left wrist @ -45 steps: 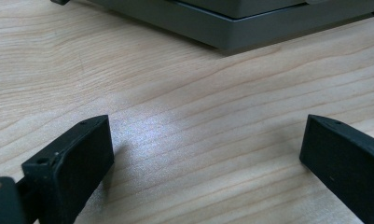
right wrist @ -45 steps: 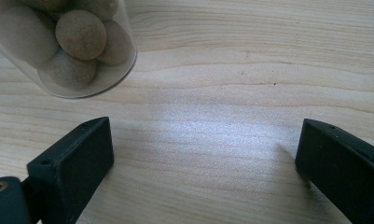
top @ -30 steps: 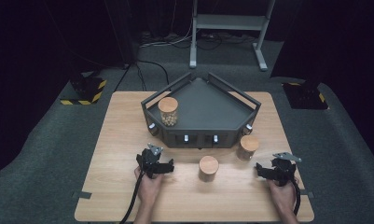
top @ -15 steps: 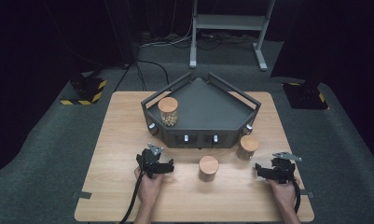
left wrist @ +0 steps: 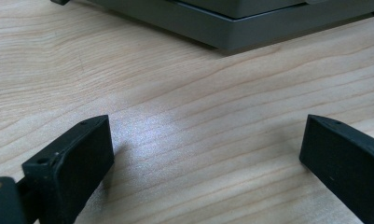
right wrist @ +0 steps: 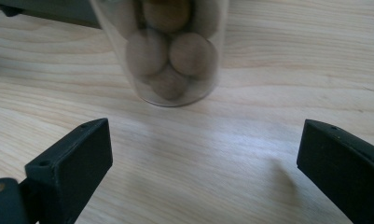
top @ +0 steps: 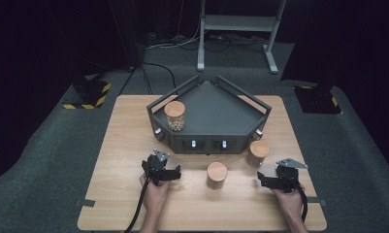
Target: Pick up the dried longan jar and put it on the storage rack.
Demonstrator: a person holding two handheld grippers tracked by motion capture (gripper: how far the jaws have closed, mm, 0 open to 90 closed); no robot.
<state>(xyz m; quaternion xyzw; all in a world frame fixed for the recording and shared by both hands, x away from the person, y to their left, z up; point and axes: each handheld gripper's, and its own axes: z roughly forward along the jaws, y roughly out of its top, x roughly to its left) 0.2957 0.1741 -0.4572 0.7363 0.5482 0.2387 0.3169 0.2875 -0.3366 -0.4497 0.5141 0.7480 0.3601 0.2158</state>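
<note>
One jar stands already in the tray. Two jars wait on the surface: one between the tongs, one near the tray. Left tongs and right tongs are wide open and empty.

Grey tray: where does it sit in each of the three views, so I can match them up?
High view: the grey tray stands mid-table, on the far half of the table.
Left gripper view: its lower edge runs along the top, beyond the open jaws.
Right gripper view: a dark sliver at top left, beside a blurred jar.
Shared landmark: the pale wood-grain table top under the tray.
</note>
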